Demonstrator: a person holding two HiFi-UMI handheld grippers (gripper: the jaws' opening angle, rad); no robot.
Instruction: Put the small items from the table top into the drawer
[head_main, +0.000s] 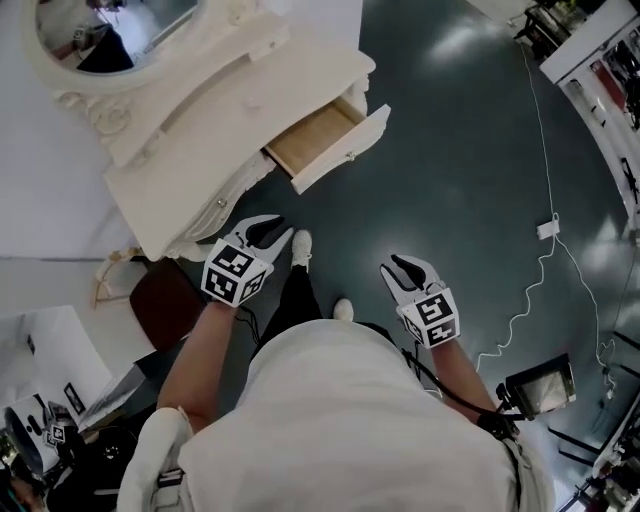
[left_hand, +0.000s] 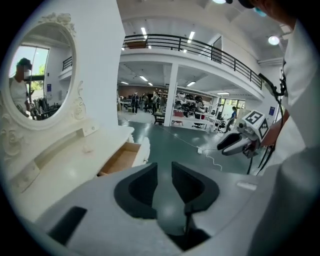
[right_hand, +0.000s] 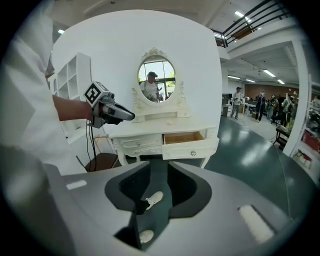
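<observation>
both tongs are held over the floor (head_main: 450, 150), well apart from the white counter (right_hand: 150, 130), which lies far and to the left of them in the head view. the left tongs (head_main: 275, 232) are released: the jaws stand a little apart and only floor is seen between them. the right tongs (head_main: 400, 265) are released too, and wider. nothing is grasped, and only the person's shoes (right_hand: 152, 199) are seen through the gap. the left tongs are the nearer to the counter.

the drawer (head_main: 312, 138) is pulled out at the right end of the counter. its long axis points away from the counter front, toward the person, and it looks empty. one small pale thing (left_hand: 87, 148) is seen on the counter top, left of the drawer. it is too small to be named, and its axis cannot be told. an approach to the counter is judged to be needed first.
</observation>
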